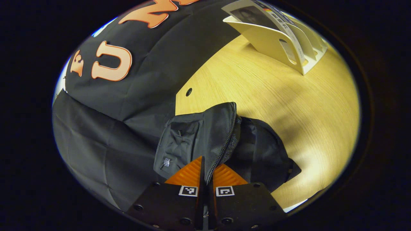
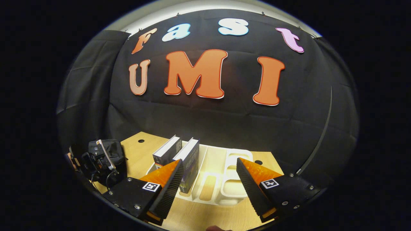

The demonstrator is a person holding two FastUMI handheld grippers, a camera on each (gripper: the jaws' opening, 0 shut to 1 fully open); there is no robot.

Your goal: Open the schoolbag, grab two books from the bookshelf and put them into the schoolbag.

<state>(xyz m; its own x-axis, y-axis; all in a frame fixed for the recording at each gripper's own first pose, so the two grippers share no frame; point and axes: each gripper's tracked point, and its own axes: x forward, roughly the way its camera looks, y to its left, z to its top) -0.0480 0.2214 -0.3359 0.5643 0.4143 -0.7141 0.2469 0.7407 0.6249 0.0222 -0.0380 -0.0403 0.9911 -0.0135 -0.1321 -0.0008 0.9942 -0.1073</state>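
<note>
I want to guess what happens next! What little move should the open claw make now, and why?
Probably ease the right claw forward around the nearer book. Its jaws are open, two books stand upright in the white bookshelf just ahead, and the left claw is shut on the schoolbag at its zipper edge.

We carry two like tools: our left gripper (image 1: 206,166) and right gripper (image 2: 208,179) each have wedge-shaped fingers with ribbed inner faces. They sit on flat black angular plates studded with round screws. Each plate bears a small square black-and-white marker near the finger's base.
</note>
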